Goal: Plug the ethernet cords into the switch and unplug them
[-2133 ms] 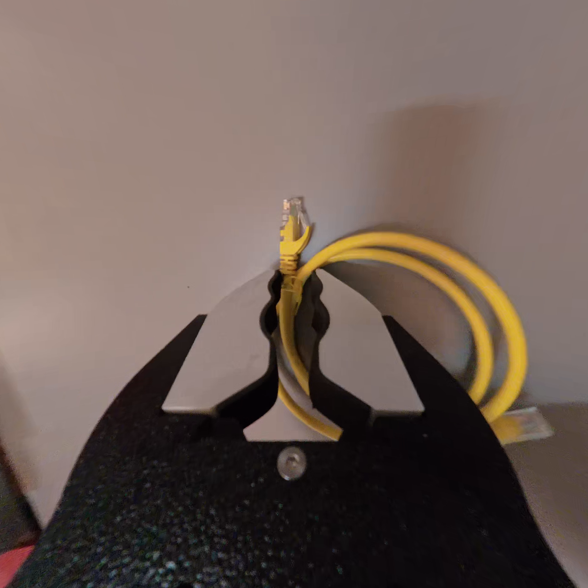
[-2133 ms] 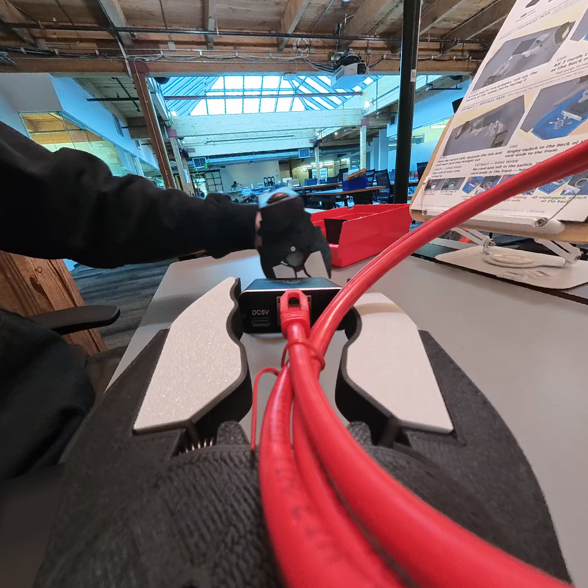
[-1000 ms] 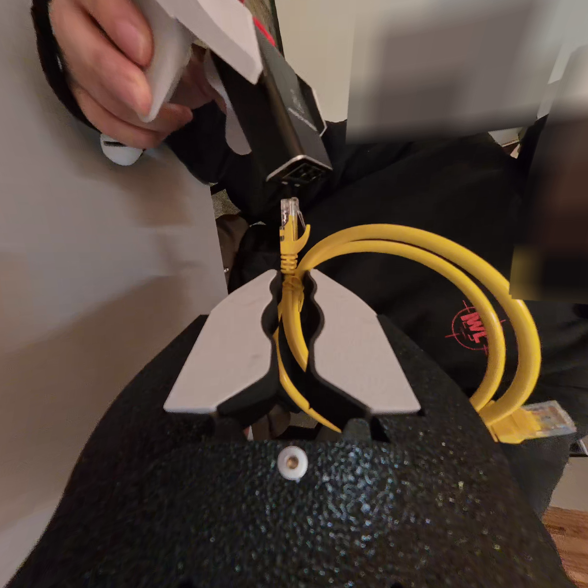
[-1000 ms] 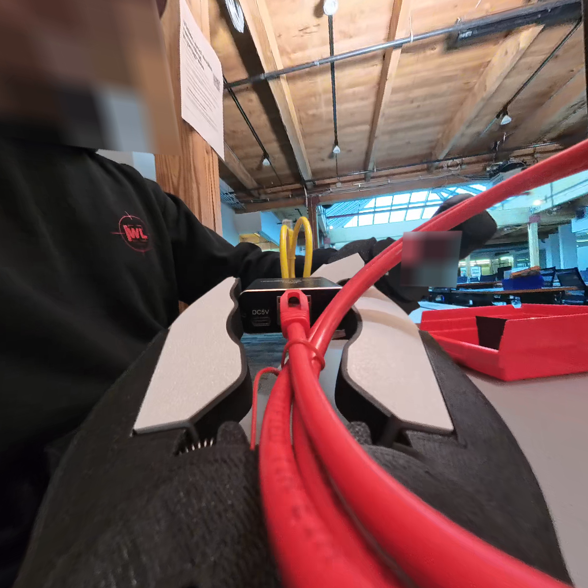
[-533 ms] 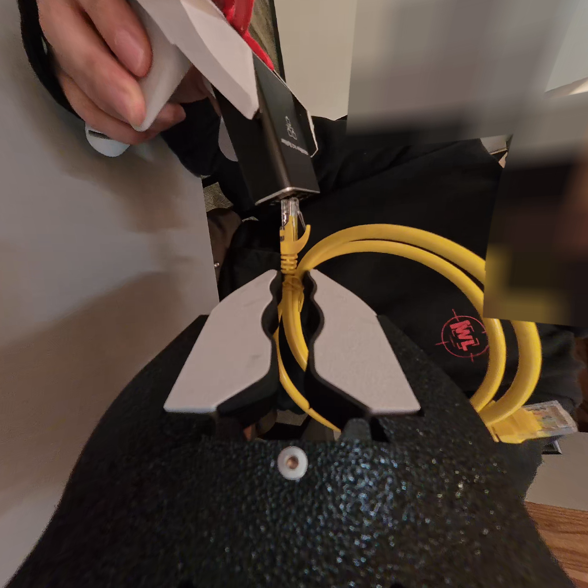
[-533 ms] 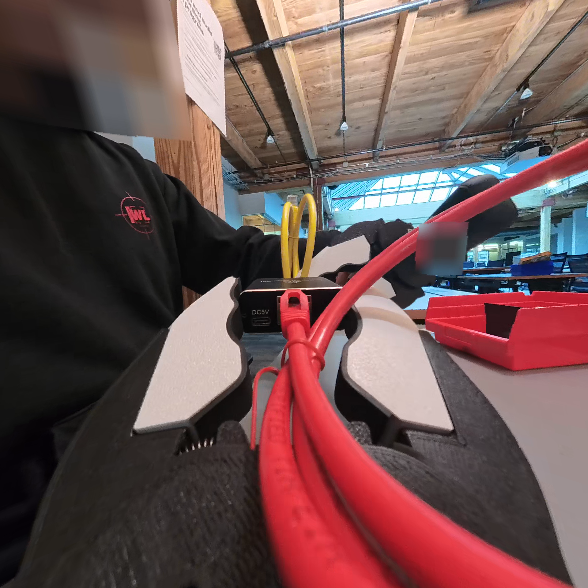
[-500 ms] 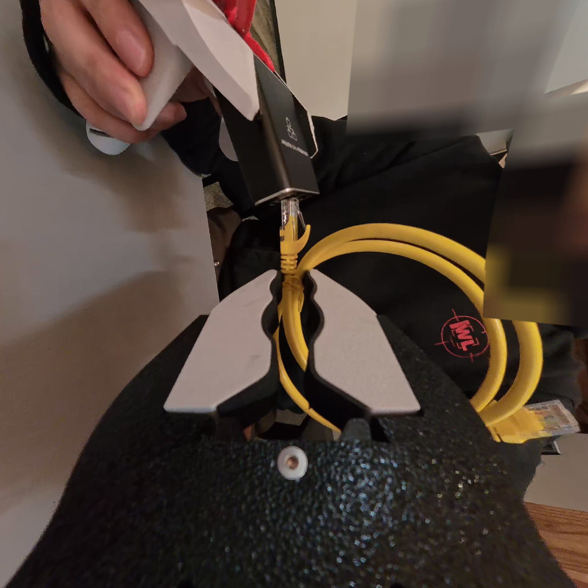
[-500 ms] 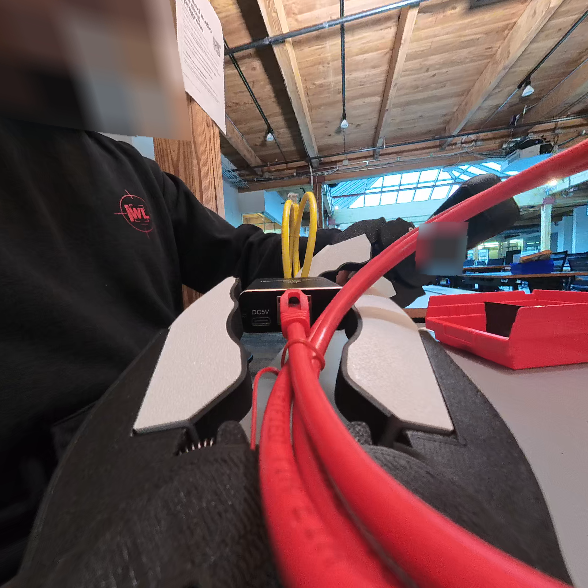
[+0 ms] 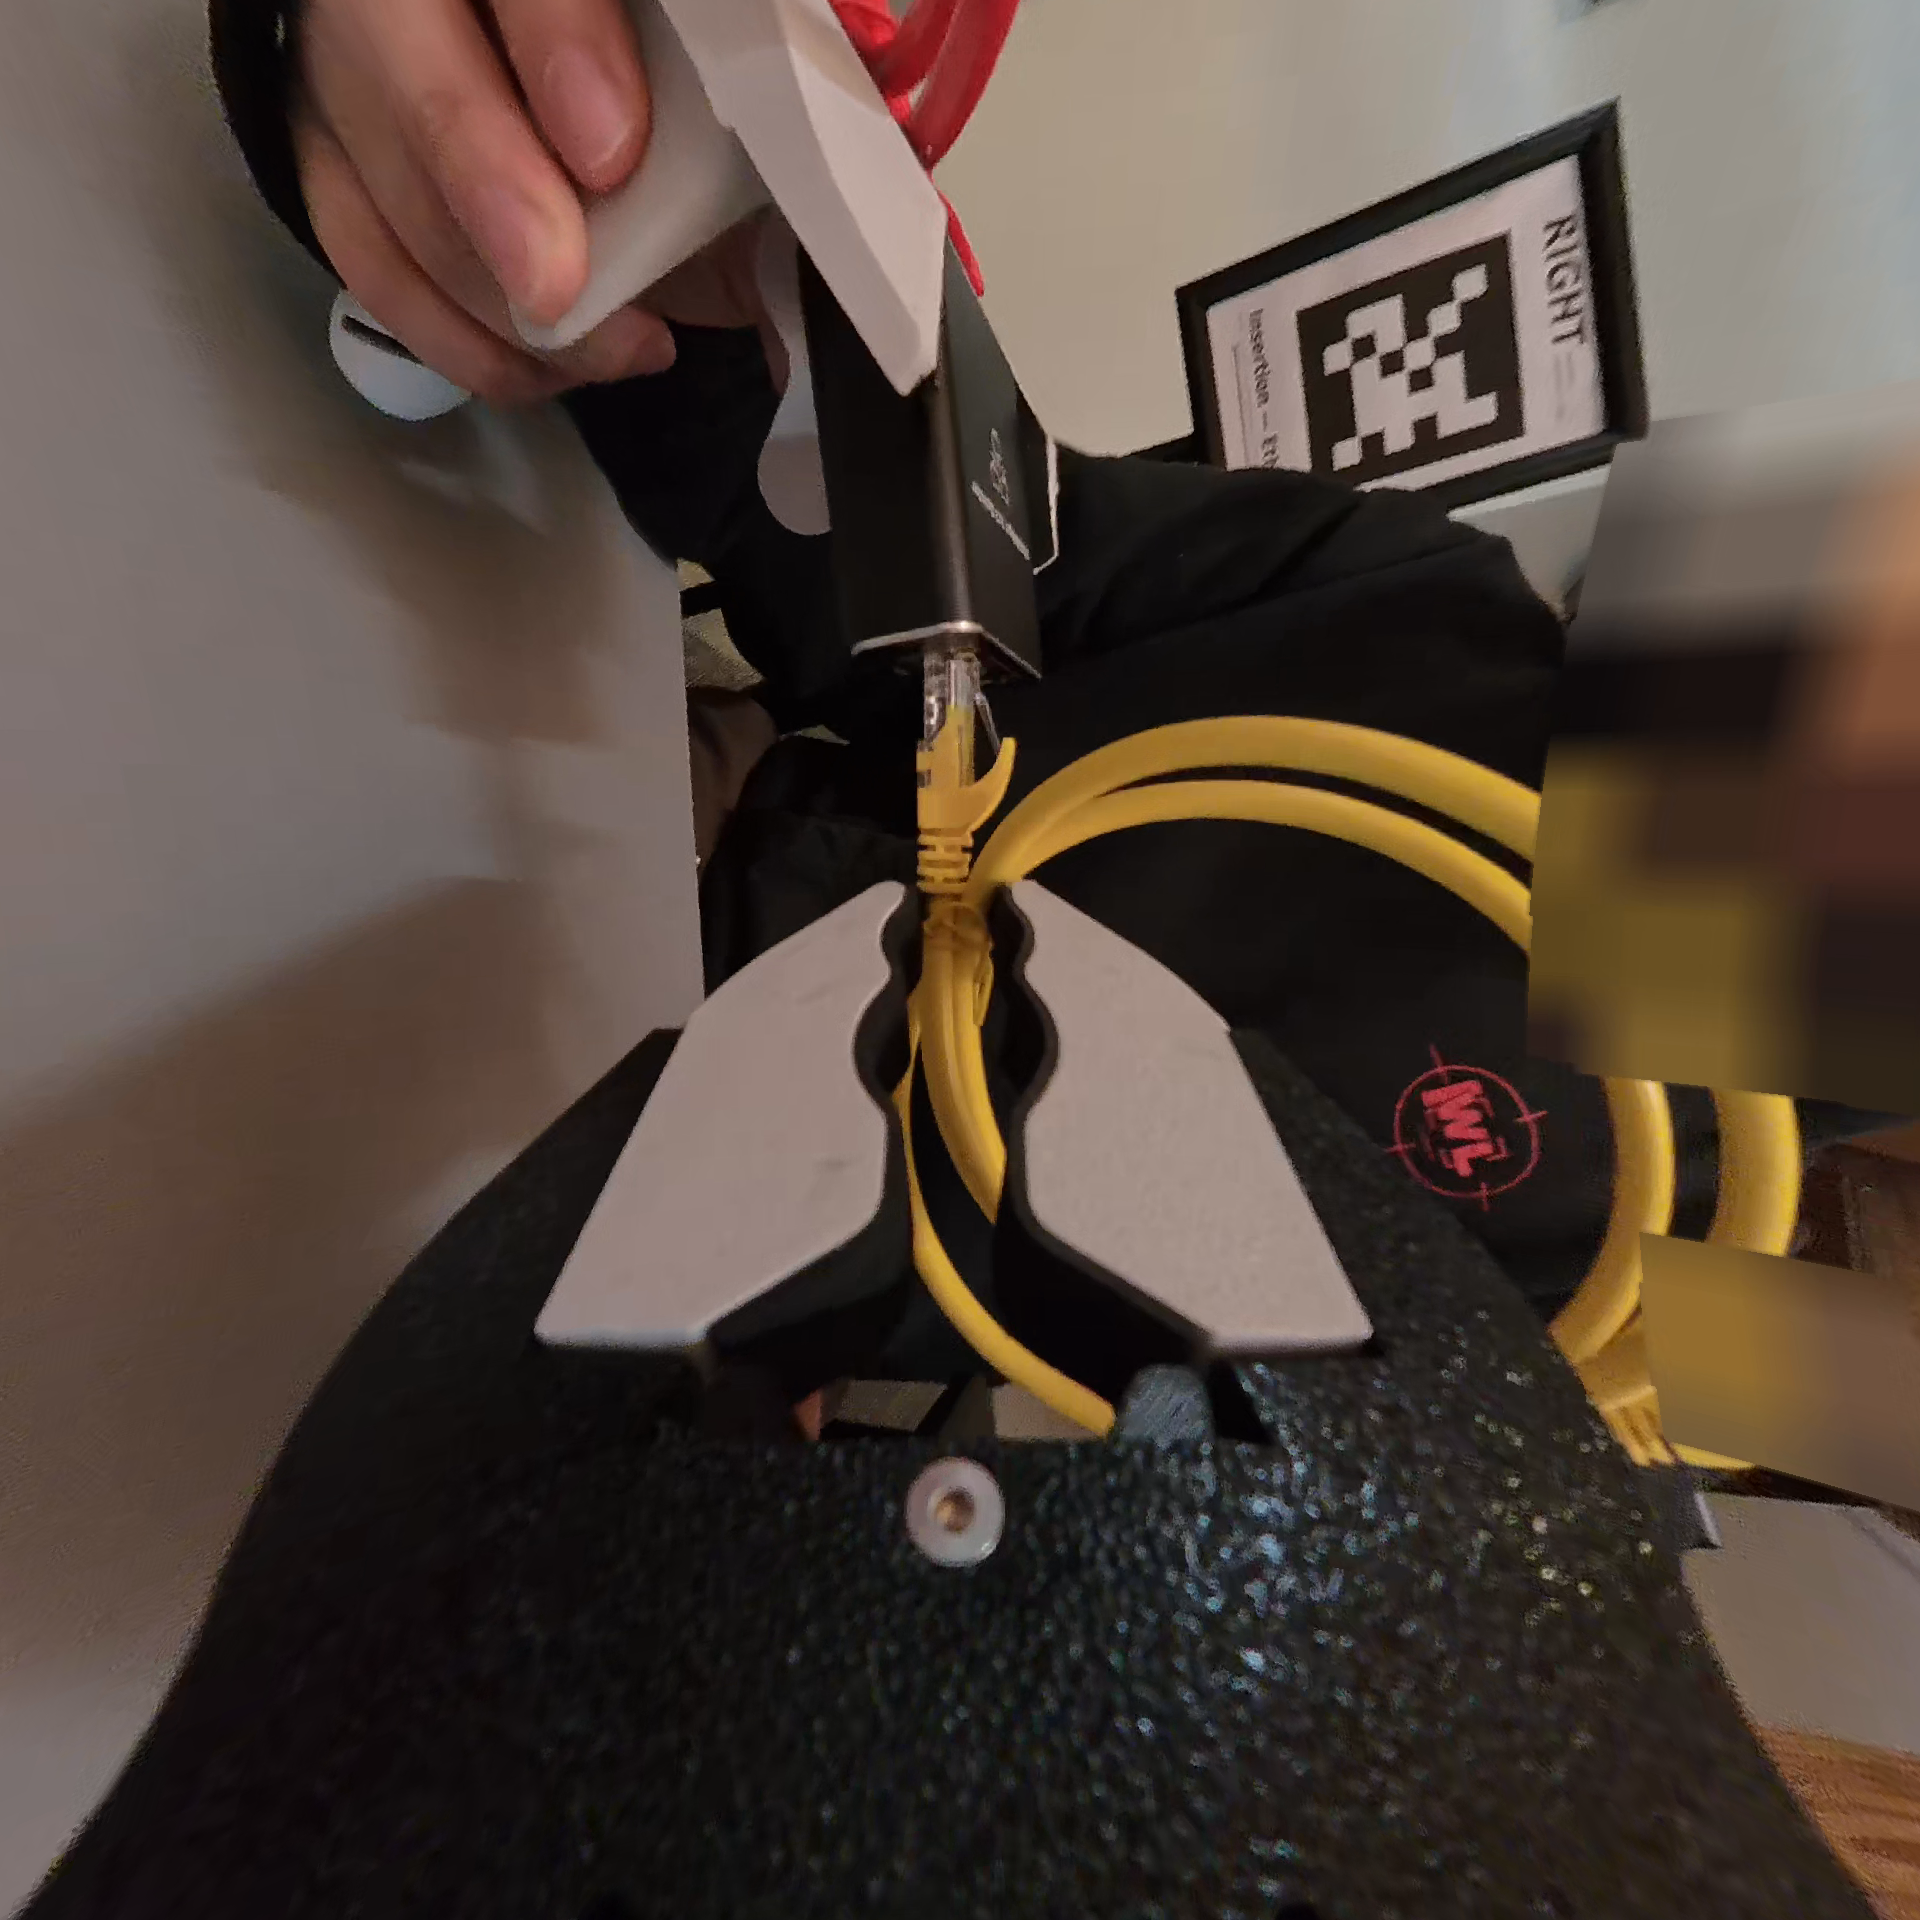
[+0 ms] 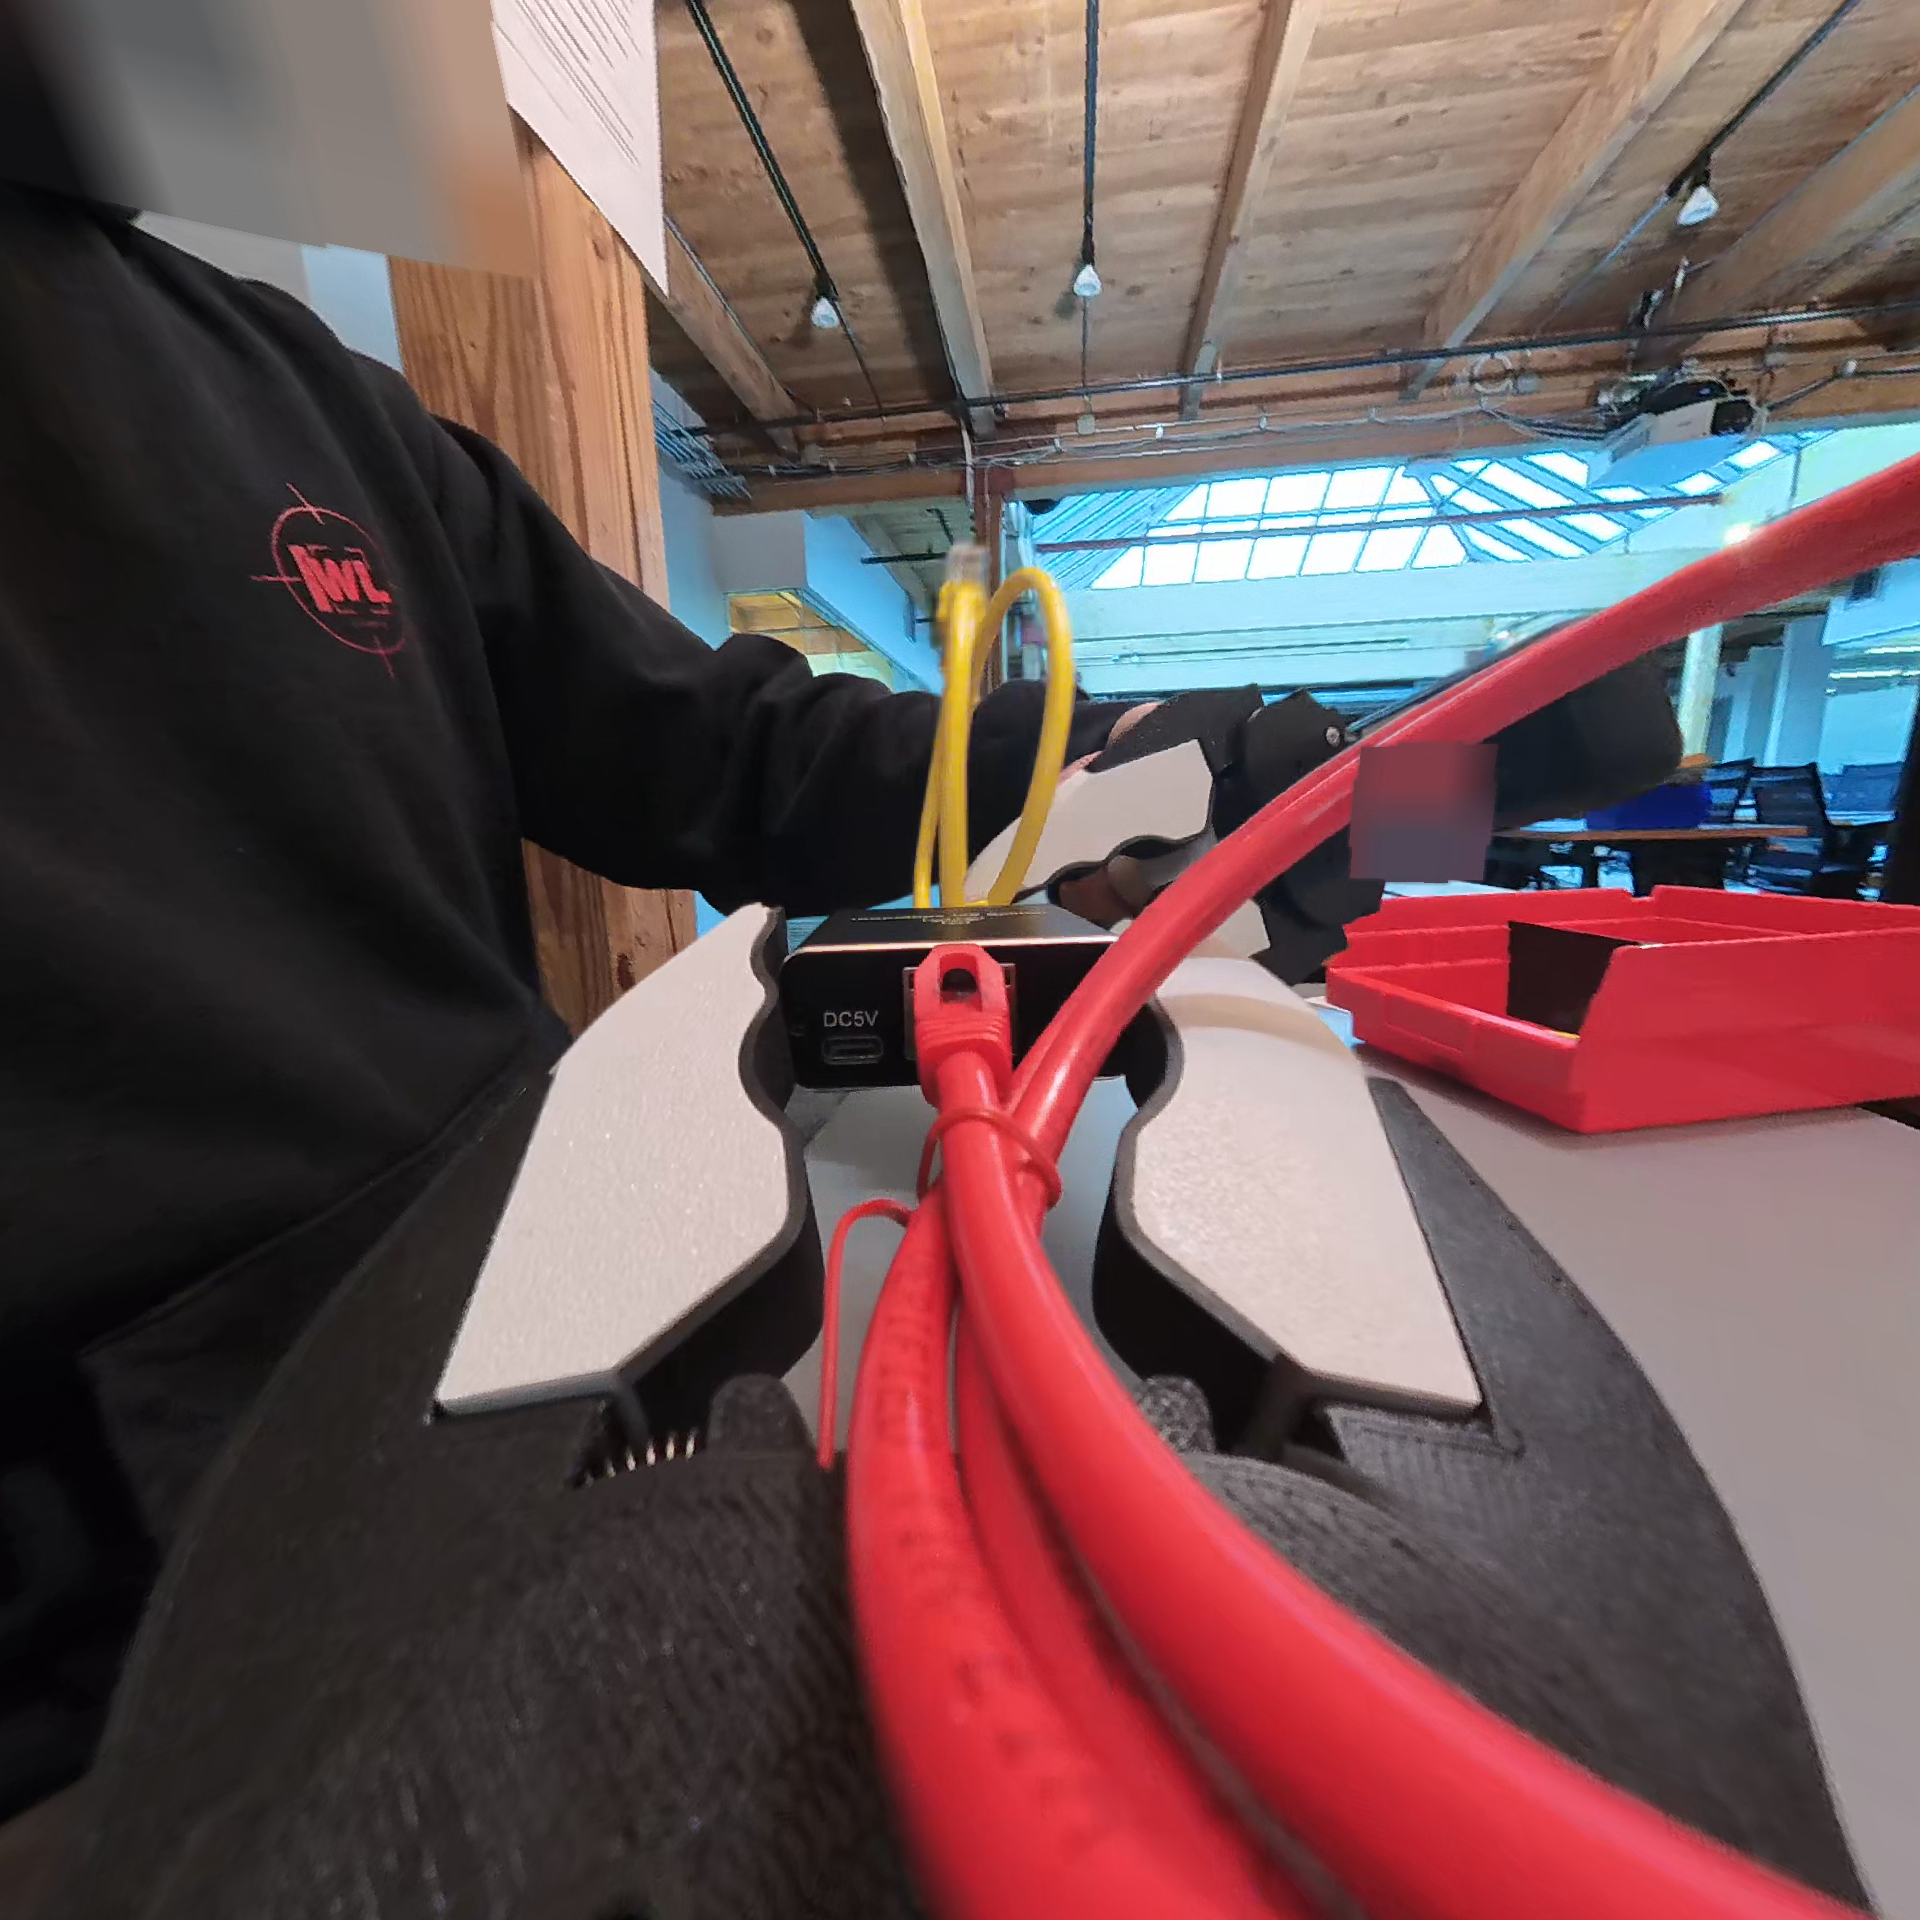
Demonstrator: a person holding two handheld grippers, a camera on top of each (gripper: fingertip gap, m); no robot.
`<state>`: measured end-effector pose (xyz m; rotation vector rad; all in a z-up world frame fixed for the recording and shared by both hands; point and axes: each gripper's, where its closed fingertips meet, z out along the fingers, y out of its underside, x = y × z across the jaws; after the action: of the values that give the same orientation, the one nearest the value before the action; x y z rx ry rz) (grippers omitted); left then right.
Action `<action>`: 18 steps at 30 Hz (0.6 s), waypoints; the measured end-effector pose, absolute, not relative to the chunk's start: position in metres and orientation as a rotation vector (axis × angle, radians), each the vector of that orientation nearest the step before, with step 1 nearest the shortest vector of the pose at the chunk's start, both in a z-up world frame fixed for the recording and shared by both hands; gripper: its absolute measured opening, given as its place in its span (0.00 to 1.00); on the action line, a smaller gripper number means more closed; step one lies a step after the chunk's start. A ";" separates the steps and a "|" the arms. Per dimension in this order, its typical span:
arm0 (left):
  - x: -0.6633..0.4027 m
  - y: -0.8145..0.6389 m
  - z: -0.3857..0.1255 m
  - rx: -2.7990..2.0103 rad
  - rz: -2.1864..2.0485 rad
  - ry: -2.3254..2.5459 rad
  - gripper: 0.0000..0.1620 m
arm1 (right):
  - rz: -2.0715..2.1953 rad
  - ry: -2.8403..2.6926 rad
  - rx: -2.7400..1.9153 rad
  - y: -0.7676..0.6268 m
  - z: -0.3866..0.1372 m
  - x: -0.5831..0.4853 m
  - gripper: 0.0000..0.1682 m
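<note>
Yellow plug [image 9: 951, 727] has now entered switch [image 9: 961, 530]

Small white lettering sits beside a port on the black switch [image 10: 831, 987], with faint print on its top, and print runs along the red cord [image 10: 935, 1558]. A red emblem marks the black sweatshirt [image 10: 208, 831]. A framed card [image 9: 1423, 322] carries a black-and-white square marker with printed lines, and a printed sheet [image 10: 592, 104] hangs on the wooden post [image 10: 561, 416].
</note>
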<state>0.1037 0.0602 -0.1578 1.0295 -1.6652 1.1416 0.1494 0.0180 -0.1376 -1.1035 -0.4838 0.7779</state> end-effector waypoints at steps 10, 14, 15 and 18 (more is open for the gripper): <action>0.104 0.058 -0.160 1.020 1.151 -1.615 0.08 | 0.767 -0.494 -1.136 0.017 -0.143 0.150 0.38; 0.102 0.053 -0.167 1.021 1.115 -1.614 0.08 | 0.784 -0.509 -1.150 0.017 -0.146 0.147 0.38; 0.102 0.052 -0.168 1.024 1.117 -1.611 0.08 | 0.792 -0.508 -1.147 0.017 -0.145 0.146 0.38; 0.108 0.056 -0.164 1.035 1.159 -1.639 0.07 | 0.784 -0.489 -1.144 0.018 -0.144 0.148 0.38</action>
<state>0.1078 0.0555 -0.1637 1.0353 -1.6390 1.1586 0.1485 0.0185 -0.1440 -1.1441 -0.4885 0.7843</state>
